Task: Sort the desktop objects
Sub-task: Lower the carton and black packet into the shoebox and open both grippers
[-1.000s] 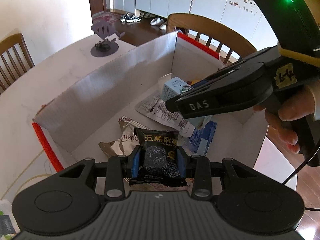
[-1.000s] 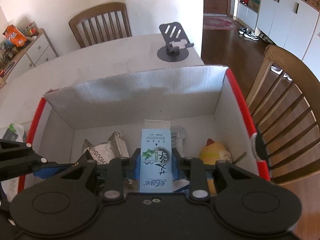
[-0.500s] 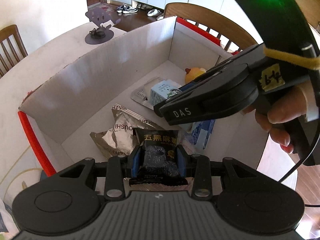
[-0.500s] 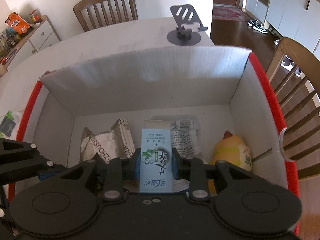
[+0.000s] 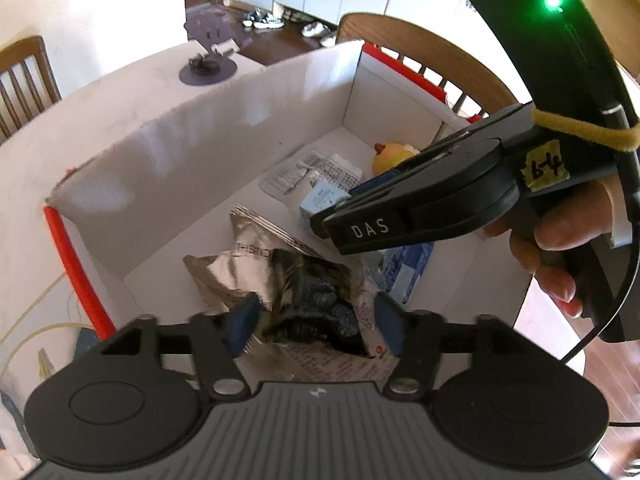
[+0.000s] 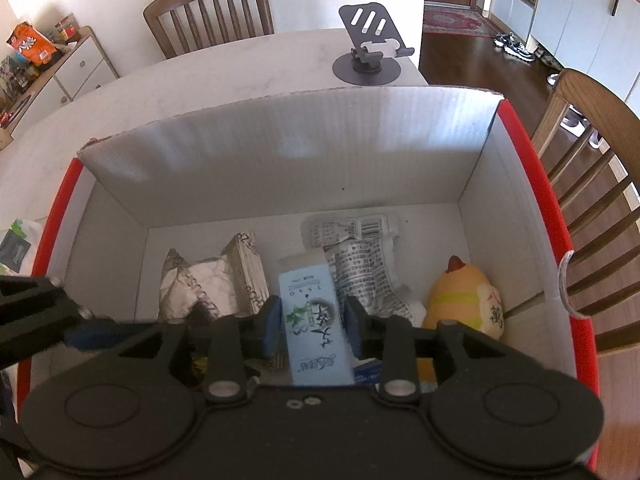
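Note:
A white cardboard box (image 6: 280, 152) with red rims lies below both grippers. My left gripper (image 5: 316, 322) hangs over its near left part. Its jaws are opening, and the black snack packet (image 5: 316, 300) tilts loose between the blue pads, over a silver bag (image 5: 224, 264). My right gripper (image 6: 312, 330) is over the box's middle, its jaws opening with a thin gap on each side of the light blue tea carton (image 6: 314, 320). The right gripper (image 5: 332, 224) also shows from the side in the left wrist view, with a hand on its handle.
In the box lie the silver bag (image 6: 200, 280), a printed clear packet (image 6: 360, 264) and a yellow chick toy (image 6: 464, 300). A black phone stand (image 6: 368, 52) sits on the white table beyond the box. Wooden chairs (image 6: 592, 168) flank the table.
The left jaws spread and the black packet tipped out of its upright grip. The right jaws parted slightly off the blue carton, which shifted. Neither hand has moved noticeably.

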